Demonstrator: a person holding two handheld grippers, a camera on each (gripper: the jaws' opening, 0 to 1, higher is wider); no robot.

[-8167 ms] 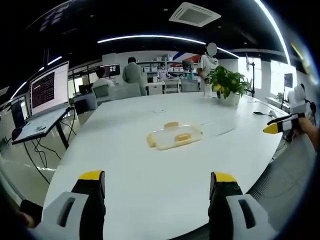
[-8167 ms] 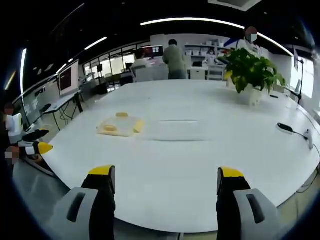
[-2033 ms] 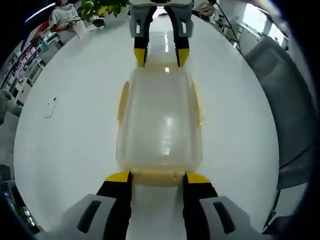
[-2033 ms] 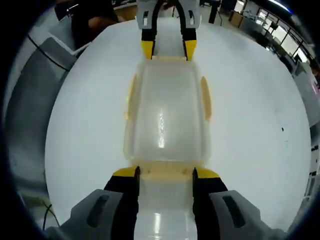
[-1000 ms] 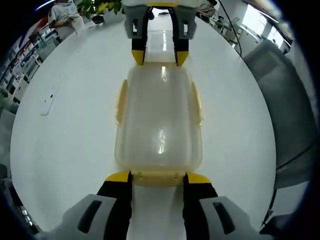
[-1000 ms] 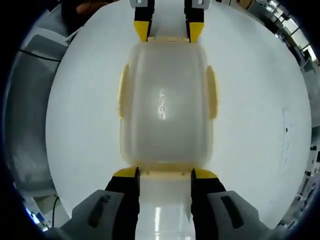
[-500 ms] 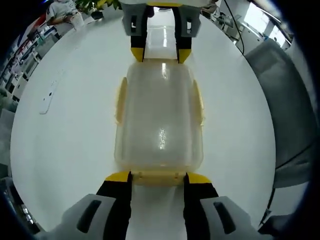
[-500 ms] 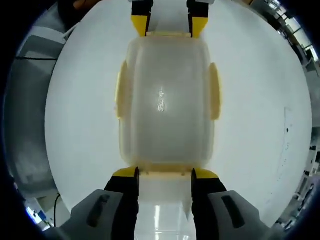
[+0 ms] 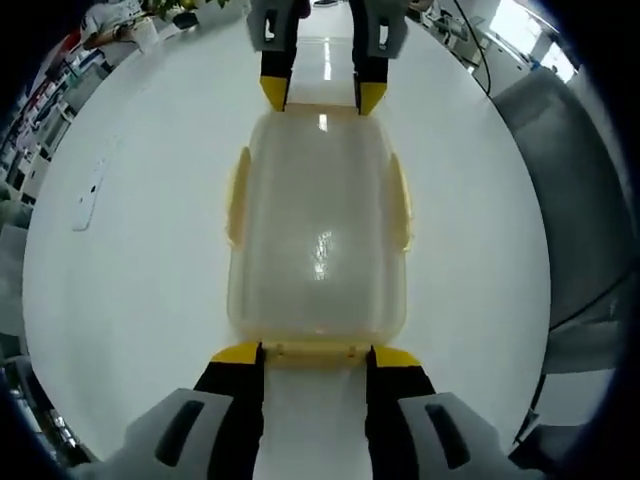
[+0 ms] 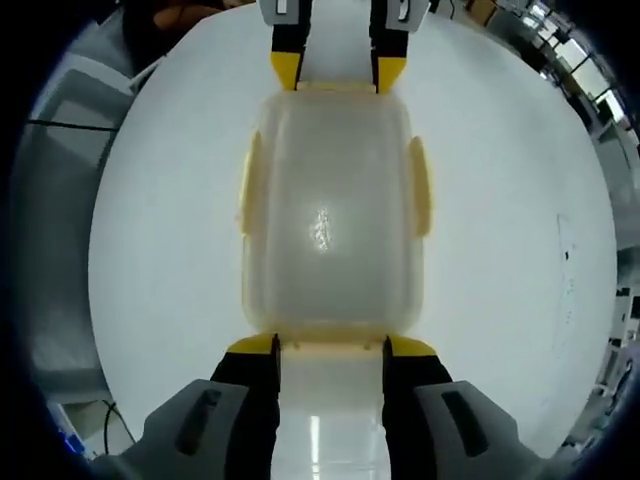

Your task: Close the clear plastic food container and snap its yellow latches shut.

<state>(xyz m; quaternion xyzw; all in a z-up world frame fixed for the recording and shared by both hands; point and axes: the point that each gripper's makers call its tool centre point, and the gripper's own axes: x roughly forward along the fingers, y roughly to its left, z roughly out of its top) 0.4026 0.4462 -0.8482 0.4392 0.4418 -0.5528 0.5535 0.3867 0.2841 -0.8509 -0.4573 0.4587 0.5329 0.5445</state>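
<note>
The clear plastic food container (image 9: 318, 230) lies on the white table (image 9: 130, 250) with its lid on. Yellow side latches (image 9: 238, 195) lie against its long sides. My left gripper (image 9: 315, 354) is at the near end in the left gripper view, jaws narrowed onto the yellow end latch (image 9: 312, 349). At the far end my right gripper (image 9: 322, 96) comes in from the top. In the right gripper view the container (image 10: 328, 215) is reversed: my right gripper (image 10: 331, 346) holds the near end latch (image 10: 330, 343), and the left gripper (image 10: 338, 72) is at the far end.
A grey chair (image 9: 590, 200) stands past the table edge on the right of the left gripper view. A small flat white object (image 9: 88, 195) lies on the table to the left. Another grey chair (image 10: 60, 200) shows beside the table (image 10: 500, 200) in the right gripper view.
Since the earliest frames both grippers went from the table edge to the container's two ends and narrowed. Over the last second only the views shifted slightly; the container stays put.
</note>
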